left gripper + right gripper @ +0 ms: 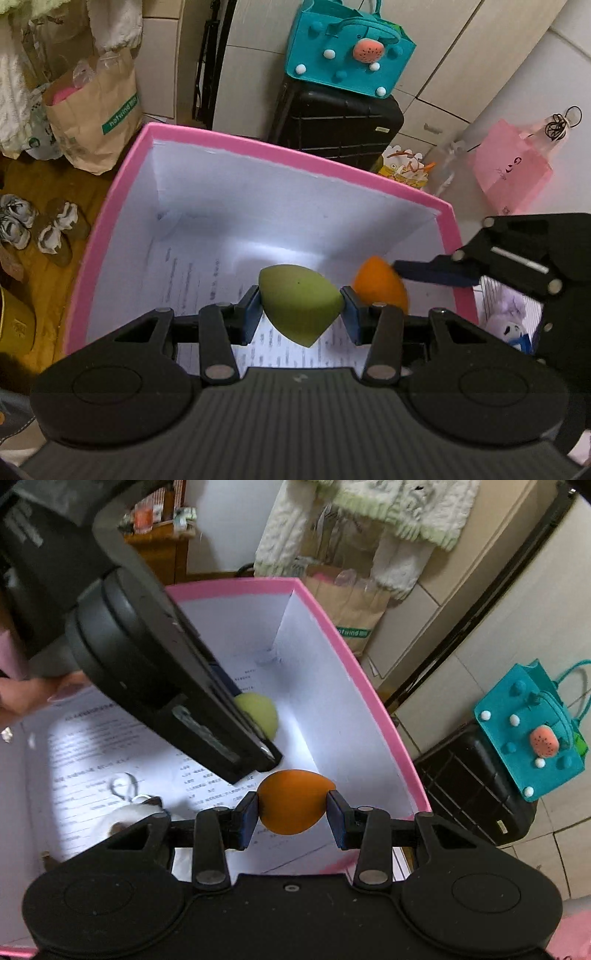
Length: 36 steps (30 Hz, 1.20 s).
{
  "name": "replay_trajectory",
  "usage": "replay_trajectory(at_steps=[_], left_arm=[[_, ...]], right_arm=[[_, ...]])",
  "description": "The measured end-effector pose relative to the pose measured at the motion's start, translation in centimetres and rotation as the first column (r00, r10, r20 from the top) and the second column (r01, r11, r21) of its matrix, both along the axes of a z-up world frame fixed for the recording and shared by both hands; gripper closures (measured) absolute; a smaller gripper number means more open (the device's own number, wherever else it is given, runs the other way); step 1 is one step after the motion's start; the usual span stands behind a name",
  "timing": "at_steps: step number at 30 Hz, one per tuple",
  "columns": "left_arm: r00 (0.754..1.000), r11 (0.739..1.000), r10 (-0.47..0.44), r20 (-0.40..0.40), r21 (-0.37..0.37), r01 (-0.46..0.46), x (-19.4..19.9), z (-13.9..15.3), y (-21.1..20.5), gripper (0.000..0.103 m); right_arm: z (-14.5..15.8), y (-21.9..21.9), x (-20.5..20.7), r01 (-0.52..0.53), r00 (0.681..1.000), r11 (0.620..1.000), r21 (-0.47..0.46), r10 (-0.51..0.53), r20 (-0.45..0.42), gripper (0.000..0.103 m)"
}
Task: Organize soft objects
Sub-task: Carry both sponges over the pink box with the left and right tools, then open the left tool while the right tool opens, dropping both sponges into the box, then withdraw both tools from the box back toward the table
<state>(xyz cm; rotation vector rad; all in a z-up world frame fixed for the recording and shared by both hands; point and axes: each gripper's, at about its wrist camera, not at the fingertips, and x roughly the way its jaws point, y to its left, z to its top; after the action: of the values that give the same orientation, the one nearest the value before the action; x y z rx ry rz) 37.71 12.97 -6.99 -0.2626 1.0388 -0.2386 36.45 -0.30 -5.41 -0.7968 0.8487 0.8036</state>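
Both grippers — left gripper (301,312), right gripper (292,812) — hold sponges inside pink box (110,206).

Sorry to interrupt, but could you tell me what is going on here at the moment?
A person is sorting soft sponges into a pink box using two handheld grippers. The left gripper is shut on a green sponge, and the right gripper is shut on an orange sponge. Both sponges are held over the box's open interior, near the same corner, not yet released. The box bottom is lined with printed paper, and a small white plush already lies inside.
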Motion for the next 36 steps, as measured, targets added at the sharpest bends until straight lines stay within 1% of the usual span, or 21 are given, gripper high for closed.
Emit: replay_trajectory(at_steps=[4, 7, 10, 11, 13, 15, 16, 17, 20, 22, 27, 29, 31, 33, 36], left_arm=[[1.0, 1.0, 0.012, -0.01, 0.008, -0.012, 0.9, -1.1, -0.5, 0.058], [0.999, 0.999, 0.035, -0.04, -0.02, -0.035, 1.6, -2.1, -0.1, 0.058], [0.997, 0.999, 0.043, -0.068, -0.03, -0.045, 2.0, -2.9, 0.1, 0.057], [0.997, 0.999, 0.044, -0.068, -0.028, -0.046, 2.1, -3.1, 0.1, 0.055], [0.996, 0.999, 0.047, -0.071, -0.016, -0.048, 2.0, -3.3, 0.1, 0.054], [0.997, 0.999, 0.034, -0.074, -0.01, -0.035, 2.0, -3.1, 0.0, 0.051], [0.997, 1.0, 0.027, -0.067, -0.013, -0.028, 1.9, -2.9, 0.0, 0.044], [0.998, 1.0, 0.023, -0.06, -0.015, -0.024, 1.8, -2.7, 0.0, 0.041], [0.999, 1.0, 0.016, -0.041, -0.023, -0.017, 1.3, -1.9, 0.3, 0.041], [1.0, 1.0, 0.005, -0.014, -0.013, -0.005, 0.7, -1.2, 0.3, 0.041], [0.996, 0.996, -0.084, 0.031, 0.04, 0.083, -1.8, 1.3, 0.0, 0.041], [0.991, 0.99, -0.118, 0.064, 0.081, 0.113, -3.3, 2.6, -0.3, 0.041], [0.986, 0.982, -0.141, 0.095, 0.14, 0.127, -4.9, 3.9, -0.6, 0.04], [0.981, 0.974, -0.156, 0.114, 0.182, 0.134, -6.1, 5.0, -0.6, 0.039], [0.976, 0.967, -0.174, 0.128, 0.207, 0.145, -8.1, 6.5, -0.6, 0.039]], right_arm=[[-1.1, 0.6, 0.7, -0.019, 1.0, 0.999, -0.046, 0.02, 0.007, 0.058], [-1.6, 0.6, 1.2, -0.019, 1.0, 0.998, -0.056, 0.019, -0.007, 0.058], [-1.5, 0.6, 1.3, -0.016, 1.0, 0.999, -0.046, 0.016, 0.0, 0.057], [-1.4, 0.5, 1.3, -0.01, 1.0, 0.999, -0.039, 0.009, -0.001, 0.057], [-1.3, 0.5, 1.3, -0.005, 1.0, 1.0, -0.031, 0.005, 0.006, 0.056], [-1.1, 0.3, 1.0, 0.003, 1.0, 1.0, -0.02, -0.003, 0.017, 0.056], [-0.9, 0.1, 1.0, 0.008, 1.0, 1.0, -0.005, -0.008, 0.017, 0.056], [-0.6, -0.2, 0.7, 0.014, 1.0, 1.0, 0.015, -0.014, 0.014, 0.054], [0.7, -1.2, -0.1, 0.039, 0.999, 0.996, 0.08, -0.04, 0.008, 0.054], [1.6, -2.1, -0.9, 0.062, 0.998, 0.989, 0.133, -0.063, 0.001, 0.054], [3.8, -5.0, -3.4, 0.139, 0.99, 0.958, 0.252, -0.133, -0.039, 0.054], [4.6, -6.2, -4.6, 0.175, 0.985, 0.939, 0.296, -0.165, -0.058, 0.054], [5.4, -7.5, -5.7, 0.206, 0.978, 0.921, 0.33, -0.19, -0.082, 0.054], [6.2, -8.6, -6.8, 0.235, 0.972, 0.903, 0.361, -0.211, -0.106, 0.053], [7.0, -10.0, -8.2, 0.265, 0.964, 0.882, 0.389, -0.228, -0.138, 0.053]])
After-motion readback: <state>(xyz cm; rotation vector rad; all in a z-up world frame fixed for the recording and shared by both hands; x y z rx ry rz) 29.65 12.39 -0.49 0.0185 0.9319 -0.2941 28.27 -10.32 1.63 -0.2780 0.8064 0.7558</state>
